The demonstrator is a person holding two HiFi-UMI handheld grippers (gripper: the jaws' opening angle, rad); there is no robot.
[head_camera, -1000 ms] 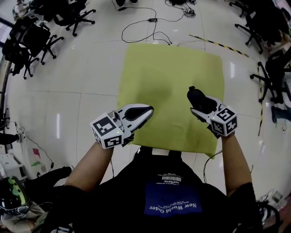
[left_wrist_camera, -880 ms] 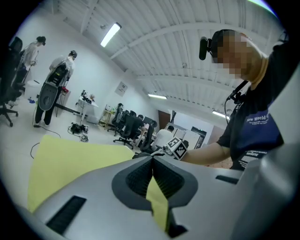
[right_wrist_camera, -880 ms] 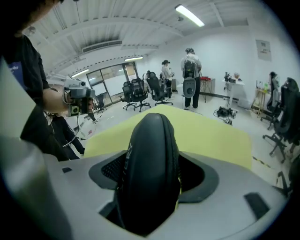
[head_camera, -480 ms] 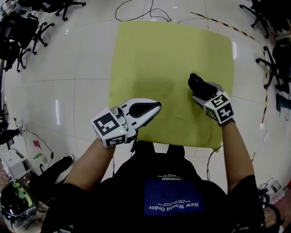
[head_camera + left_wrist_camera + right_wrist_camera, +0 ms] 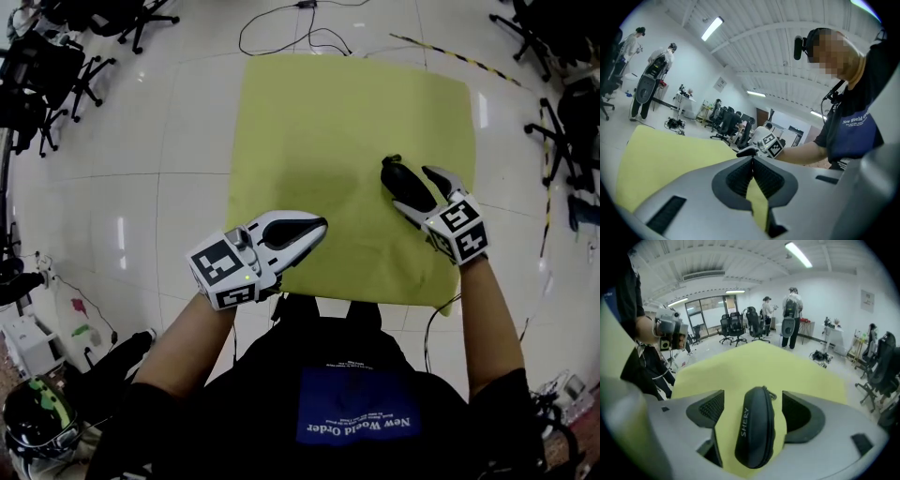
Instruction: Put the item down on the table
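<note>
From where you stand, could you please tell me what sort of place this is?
Probably an open-plan lab or office workspace: rolling office chairs stand around a pale tiled floor, other people stand among equipment, and strip lights run along the ceiling.

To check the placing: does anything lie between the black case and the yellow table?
Nothing visible does. The black case rests on the yellow table, between the jaws of the right gripper, which have just been opening.
</note>
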